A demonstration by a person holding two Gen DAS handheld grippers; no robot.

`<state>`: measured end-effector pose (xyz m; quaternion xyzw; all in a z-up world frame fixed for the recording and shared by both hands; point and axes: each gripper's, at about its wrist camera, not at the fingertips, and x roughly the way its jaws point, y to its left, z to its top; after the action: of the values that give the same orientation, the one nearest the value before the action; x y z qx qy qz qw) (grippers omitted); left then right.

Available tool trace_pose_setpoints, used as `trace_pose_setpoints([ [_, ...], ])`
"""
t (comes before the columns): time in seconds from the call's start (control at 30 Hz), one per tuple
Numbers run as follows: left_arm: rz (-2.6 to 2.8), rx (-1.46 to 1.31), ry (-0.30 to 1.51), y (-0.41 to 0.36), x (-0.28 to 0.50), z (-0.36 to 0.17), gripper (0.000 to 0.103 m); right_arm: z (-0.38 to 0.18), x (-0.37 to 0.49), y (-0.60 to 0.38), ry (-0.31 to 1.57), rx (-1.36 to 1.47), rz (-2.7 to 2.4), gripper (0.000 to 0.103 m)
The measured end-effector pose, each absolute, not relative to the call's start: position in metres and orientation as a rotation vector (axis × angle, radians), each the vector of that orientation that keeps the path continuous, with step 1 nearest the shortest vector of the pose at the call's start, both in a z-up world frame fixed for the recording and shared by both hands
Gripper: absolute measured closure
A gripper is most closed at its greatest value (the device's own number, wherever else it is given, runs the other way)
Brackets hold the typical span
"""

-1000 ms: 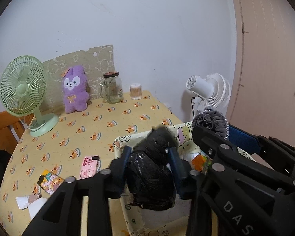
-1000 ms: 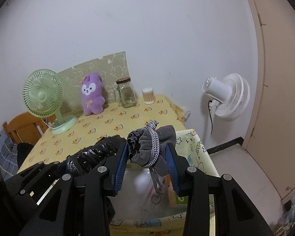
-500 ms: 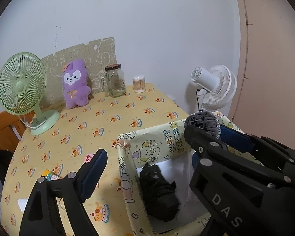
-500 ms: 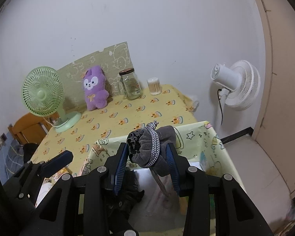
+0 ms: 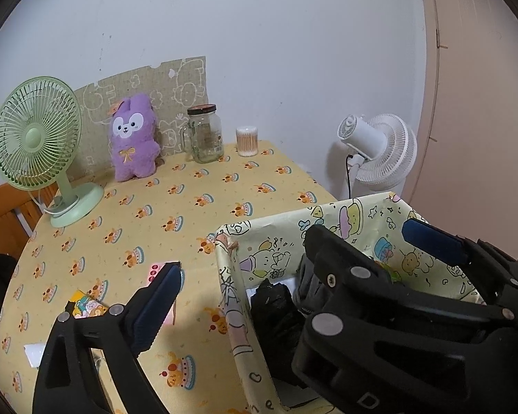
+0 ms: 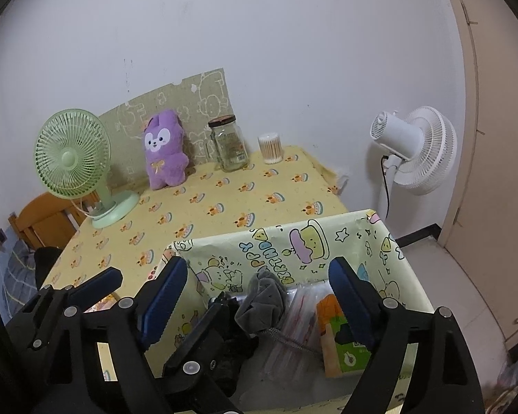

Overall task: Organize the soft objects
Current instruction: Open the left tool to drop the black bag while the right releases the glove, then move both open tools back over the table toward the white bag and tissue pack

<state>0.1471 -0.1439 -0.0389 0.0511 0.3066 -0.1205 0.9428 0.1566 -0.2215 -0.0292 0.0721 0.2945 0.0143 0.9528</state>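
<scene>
**Both loads are in the box; the plush at the back wall looks like the left hand's job**

The right gripper (image 6: 259, 269) hangs over the pale yellow cartoon-printed paper box (image 6: 293, 241). Its jaws have just been opening and now stand spread. The grey velvet scrunchie with a silver chain (image 6: 262, 302) lies on the box floor below and between the blue pads, touching neither. The left gripper (image 5: 259, 272) has also just been opening. Its one visible finger (image 5: 159, 296) is spread wide over the yellow cake-print tablecloth (image 5: 190, 207), outside the box's left wall, and nothing is between the jaws. Its other finger is hidden behind the right gripper in this view. The crumpled glossy black soft bundle (image 5: 276, 310) rests in the box against the left wall, just beside the scrunchie.

The soft thing I can see outside the box is the fuzzy purple plush rabbit (image 5: 133, 138). From the left gripper's fingers it sits at about 11 o'clock, well apart, at the far edge of the table. It stands upright with its long axis vertical, leaning back on the beige printed card (image 5: 176, 82). The mint-green desk fan (image 5: 38, 131) stands at its 9 o'clock and the lidded glass jar (image 5: 205, 132) at its 3 o'clock.

I judge the left hand to be nearer, since it sits on the table side of the box while the right is over the box's middle. A reach would probably need the jaws to come in across the plush's narrow waist, clear of fan and jar (the jar looks the easier to knock).
</scene>
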Motion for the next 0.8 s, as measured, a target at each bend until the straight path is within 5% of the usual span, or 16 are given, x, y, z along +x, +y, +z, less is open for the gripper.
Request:
trace_pose_setpoints([
  [0.8, -0.219, 0.075, 0.548, -0.114, 0.105, -0.020, 0.003, -0.005, 0.119, -0.187, 0.582, 0.061, -0.004, 0.016],
])
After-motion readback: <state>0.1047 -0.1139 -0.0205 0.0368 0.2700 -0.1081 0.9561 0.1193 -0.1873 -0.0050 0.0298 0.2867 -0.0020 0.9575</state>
